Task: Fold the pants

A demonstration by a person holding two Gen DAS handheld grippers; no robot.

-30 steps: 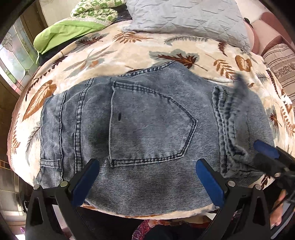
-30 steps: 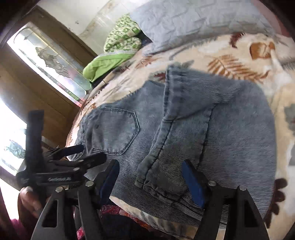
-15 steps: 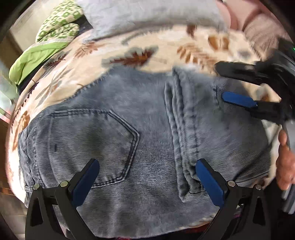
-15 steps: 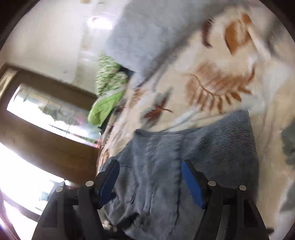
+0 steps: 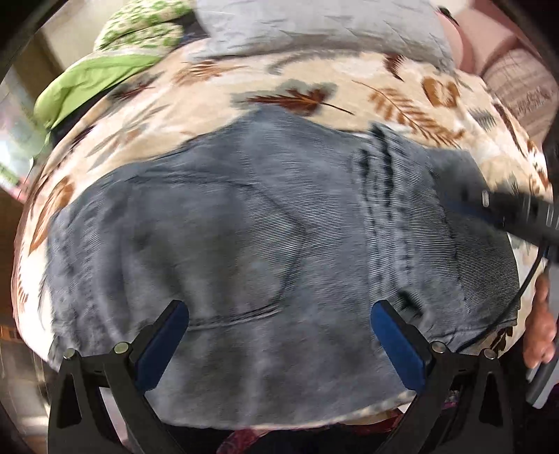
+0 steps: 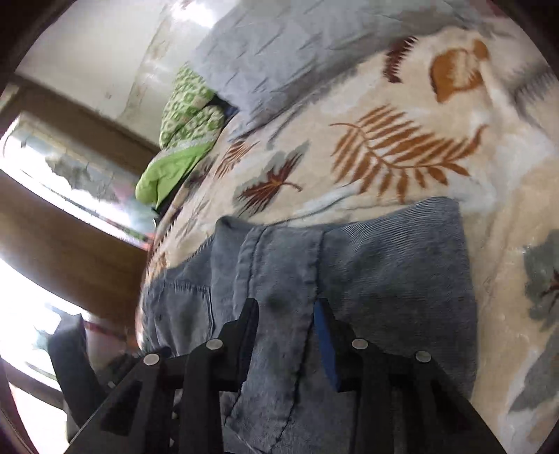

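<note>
My bed (image 5: 401, 87), covered in a cream blanket (image 6: 401, 104) printed with brown and grey leaves, carries the folded blue denim pants (image 5: 244, 244) near its front edge, a grey pillow (image 5: 314, 24) at the far end, and crumpled green bedding (image 6: 188, 129) beside that pillow.

The pants (image 5: 244, 244) are faded blue-grey denim with darker stitching. The bed blanket (image 6: 401, 115) is cream, printed with rust-brown and grey leaves. A pillow (image 5: 314, 24) is pale grey-blue. Bedding (image 6: 188, 118) is lime green with a green-and-white print.
</note>
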